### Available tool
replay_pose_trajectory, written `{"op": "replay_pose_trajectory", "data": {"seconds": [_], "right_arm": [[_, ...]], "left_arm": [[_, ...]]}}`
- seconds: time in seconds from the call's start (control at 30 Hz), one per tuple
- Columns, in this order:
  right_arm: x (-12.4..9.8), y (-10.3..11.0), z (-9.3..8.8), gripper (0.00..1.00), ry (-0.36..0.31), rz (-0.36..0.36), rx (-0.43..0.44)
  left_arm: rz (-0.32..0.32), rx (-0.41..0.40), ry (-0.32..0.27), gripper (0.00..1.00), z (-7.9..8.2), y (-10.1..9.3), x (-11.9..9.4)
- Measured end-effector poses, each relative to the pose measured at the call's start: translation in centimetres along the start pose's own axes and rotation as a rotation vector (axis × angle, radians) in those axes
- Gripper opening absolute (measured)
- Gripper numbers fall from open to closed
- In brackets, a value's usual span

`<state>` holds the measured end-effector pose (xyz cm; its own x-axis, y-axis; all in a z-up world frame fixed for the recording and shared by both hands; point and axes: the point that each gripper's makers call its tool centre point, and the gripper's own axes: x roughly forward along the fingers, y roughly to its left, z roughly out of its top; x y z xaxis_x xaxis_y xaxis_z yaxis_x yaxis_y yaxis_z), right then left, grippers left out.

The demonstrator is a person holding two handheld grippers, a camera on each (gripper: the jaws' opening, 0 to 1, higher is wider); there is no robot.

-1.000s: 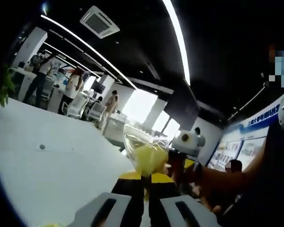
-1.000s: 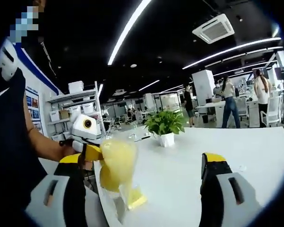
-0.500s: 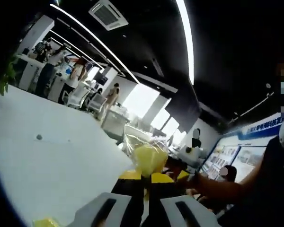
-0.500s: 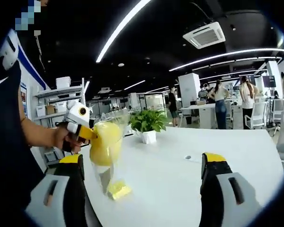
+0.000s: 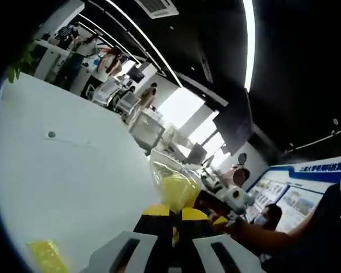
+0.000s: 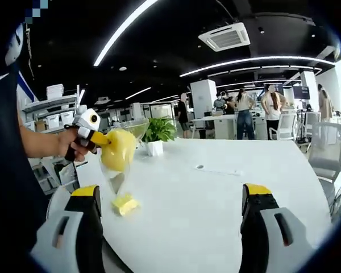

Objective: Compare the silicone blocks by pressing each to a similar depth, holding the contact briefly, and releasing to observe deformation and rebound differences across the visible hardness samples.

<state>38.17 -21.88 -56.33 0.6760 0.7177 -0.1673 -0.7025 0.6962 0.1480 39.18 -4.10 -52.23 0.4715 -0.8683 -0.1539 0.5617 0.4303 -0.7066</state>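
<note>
Left gripper [image 5: 173,219] clamped on bagged yellow silicone block [image 5: 179,190], aloft above white table [image 6: 216,193]; right gripper [image 6: 170,199] jaws apart, idle. Second yellow block [image 6: 125,203] lies on table, near left. Step: handling sample; next likely set down, press.

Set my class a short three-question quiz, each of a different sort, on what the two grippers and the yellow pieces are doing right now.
1. True or false: the left gripper is shut on a clear plastic bag holding a yellow lump.
2. The small yellow block lies: A) on the white table, B) between the right gripper's jaws, C) beside the potted green plant.
3. Fill in: the right gripper is ____.

Key: 1 true; 2 A; 3 open.
</note>
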Motion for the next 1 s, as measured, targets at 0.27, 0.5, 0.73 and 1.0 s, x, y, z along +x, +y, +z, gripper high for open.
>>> {"op": "replay_pose_trajectory", "data": {"seconds": [0.27, 0.5, 0.73, 1.0], "right_arm": [[-2.4, -0.9, -3.9, 0.97, 0.050, -0.070, 0.011], [-3.8, -1.4, -6.5, 0.97, 0.062, -0.127, 0.009], [-4.8, -2.5, -7.6, 0.97, 0.071, -0.170, 0.019], [-5.9, -3.1, -9.3, 0.97, 0.103, -0.188, 0.034]], "left_arm": [[0.002, -0.084, 0.011, 0.00, -1.6, 2.2, 1.1], [0.015, -0.112, 0.033, 0.00, -3.2, 4.3, 1.7], [0.030, -0.192, 0.053, 0.00, -5.5, 6.3, 2.5], [0.050, -0.278, 0.091, 0.00, -8.1, 9.4, 3.8]]}}
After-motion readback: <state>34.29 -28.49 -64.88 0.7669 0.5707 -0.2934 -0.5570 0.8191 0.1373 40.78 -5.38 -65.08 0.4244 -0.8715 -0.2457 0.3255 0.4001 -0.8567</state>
